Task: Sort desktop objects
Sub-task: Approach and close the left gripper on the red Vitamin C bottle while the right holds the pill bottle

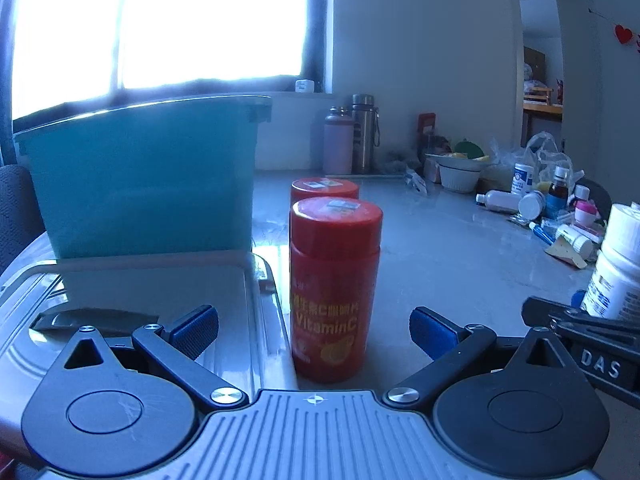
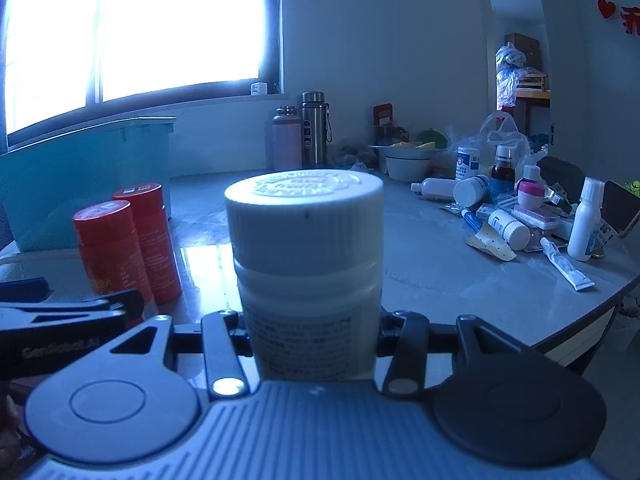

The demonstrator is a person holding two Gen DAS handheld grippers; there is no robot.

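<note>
A red Vitamin C bottle (image 1: pixel 334 280) stands upright on the grey tabletop (image 1: pixel 440 248), with a second red bottle (image 1: pixel 324 188) right behind it. My left gripper (image 1: pixel 314 332) is open. Its blue pads (image 1: pixel 196 332) sit wide on either side of the near red bottle without touching it. My right gripper (image 2: pixel 312 332) is shut on an upright white bottle (image 2: pixel 308 260) with a ribbed white cap. That bottle also shows at the right edge of the left wrist view (image 1: pixel 616 264). Both red bottles (image 2: pixel 120 244) stand to its left.
A teal bin (image 1: pixel 140 176) stands at the back left, behind a grey tray-like lid (image 1: pixel 160 280). Two flasks (image 1: pixel 352 136) stand by the wall. A white bowl (image 2: pixel 408 164), a plastic bag and several medicine bottles, tubes and packs (image 2: pixel 512 216) crowd the table's right side.
</note>
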